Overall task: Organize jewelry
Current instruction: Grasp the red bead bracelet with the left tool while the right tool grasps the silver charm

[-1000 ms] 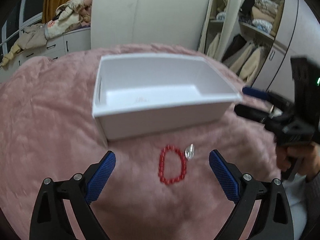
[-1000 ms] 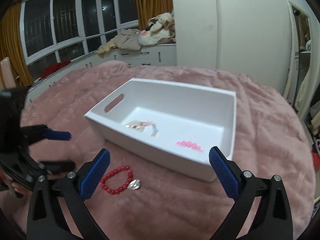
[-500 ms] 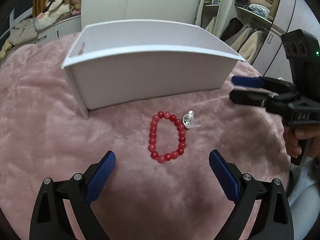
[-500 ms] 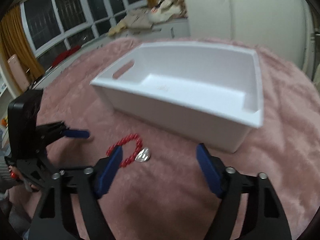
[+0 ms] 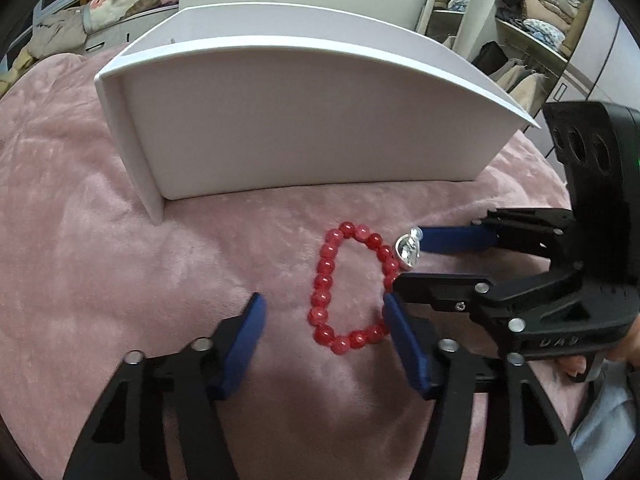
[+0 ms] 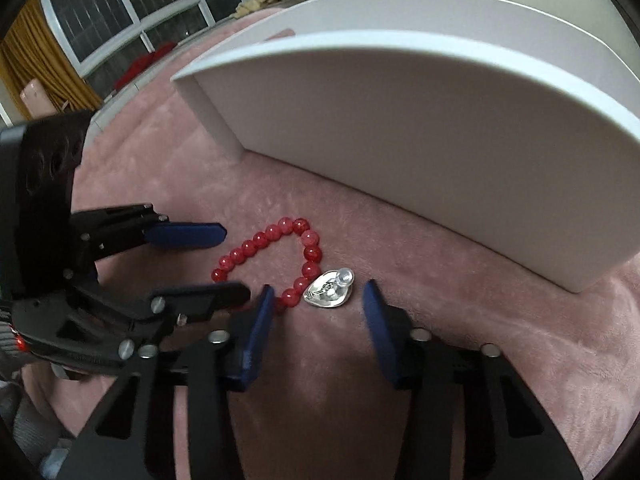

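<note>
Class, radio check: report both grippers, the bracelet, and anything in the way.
Left gripper open around red bracelet. Right gripper open at silver charm. Both pieces on pink blanket, outside white bin. Grippers crowd each other.

You were working in a home bedroom: a fuzzy pink plush blanket (image 5: 100, 240) covered the soft surface under you, an open wardrobe with shelves of folded clothes and hanging coats (image 5: 532, 28) stood behind, crumpled garments lay heaped on a low white drawer unit (image 5: 92, 12), and tall dark-paned windows (image 6: 132, 12) with mustard-yellow curtains (image 6: 44, 68) lined the far side.
</note>
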`<state>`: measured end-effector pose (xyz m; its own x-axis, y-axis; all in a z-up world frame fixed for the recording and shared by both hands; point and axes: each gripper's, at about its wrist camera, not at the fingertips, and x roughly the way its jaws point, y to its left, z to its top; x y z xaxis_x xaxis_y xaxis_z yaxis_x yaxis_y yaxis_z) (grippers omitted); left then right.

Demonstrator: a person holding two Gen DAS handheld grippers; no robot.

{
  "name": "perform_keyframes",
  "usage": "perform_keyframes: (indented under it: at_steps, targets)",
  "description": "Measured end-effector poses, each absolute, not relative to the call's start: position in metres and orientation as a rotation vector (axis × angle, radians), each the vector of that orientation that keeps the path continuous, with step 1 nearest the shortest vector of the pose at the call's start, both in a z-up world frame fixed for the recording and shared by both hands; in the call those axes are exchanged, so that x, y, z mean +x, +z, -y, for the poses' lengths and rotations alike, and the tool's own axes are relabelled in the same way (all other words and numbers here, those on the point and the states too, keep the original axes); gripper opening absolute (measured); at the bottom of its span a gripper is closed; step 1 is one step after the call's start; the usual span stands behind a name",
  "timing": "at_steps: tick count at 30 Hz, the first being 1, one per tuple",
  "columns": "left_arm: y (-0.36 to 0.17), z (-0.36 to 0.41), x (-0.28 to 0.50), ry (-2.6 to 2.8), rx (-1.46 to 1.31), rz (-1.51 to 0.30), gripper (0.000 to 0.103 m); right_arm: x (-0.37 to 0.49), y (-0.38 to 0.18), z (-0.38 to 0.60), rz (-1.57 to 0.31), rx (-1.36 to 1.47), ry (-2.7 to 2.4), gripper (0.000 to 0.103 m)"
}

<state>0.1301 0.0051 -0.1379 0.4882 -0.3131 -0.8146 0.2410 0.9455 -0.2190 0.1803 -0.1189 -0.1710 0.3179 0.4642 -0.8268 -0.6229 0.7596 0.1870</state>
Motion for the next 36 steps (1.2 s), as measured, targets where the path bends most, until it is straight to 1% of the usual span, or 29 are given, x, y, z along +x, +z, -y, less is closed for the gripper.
perform_keyframes:
  at_steps: [1, 2, 3, 4, 5, 10, 18, 28, 36]
  targets:
    - [-0.139, -0.006, 0.132, -0.322, -0.072, -1.009, 0.051, 0.180, -0.170, 0.118, -1.020, -0.185, 0.719, 0.027]
    - [-0.138, -0.005, 0.134, -0.307, -0.067, -1.010, 0.041, 0.178, -0.169, 0.118, -1.019, -0.199, 0.710, 0.024]
    - [-0.138, -0.005, 0.134, -0.293, -0.063, -1.011, 0.035, 0.177, -0.169, 0.119, -1.018, -0.202, 0.706, 0.024]
    - [-0.140, -0.006, 0.136, -0.283, -0.070, -1.015, 0.024, 0.176, -0.169, 0.120, -1.015, -0.204, 0.699, 0.024]
    - [-0.139, -0.007, 0.137, -0.287, -0.084, -1.021, 0.015, 0.174, -0.167, 0.122, -1.012, -0.208, 0.688, 0.024]
    - [-0.137, -0.007, 0.136, -0.296, -0.088, -1.021, 0.015, 0.166, -0.153, 0.131, -0.978, -0.196, 0.654, 0.024]
    - [-0.120, -0.005, 0.129, -0.311, -0.078, -0.994, 0.015, 0.170, -0.124, 0.166, -0.908, -0.096, 0.601, 0.024]
    - [-0.087, -0.008, 0.122, -0.338, -0.073, -0.934, 0.015, 0.163, -0.113, 0.169, -0.867, -0.097, 0.603, 0.024]
    - [-0.066, 0.005, 0.119, -0.369, -0.029, -0.894, 0.015, 0.159, -0.113, 0.170, -0.861, -0.140, 0.581, 0.024]
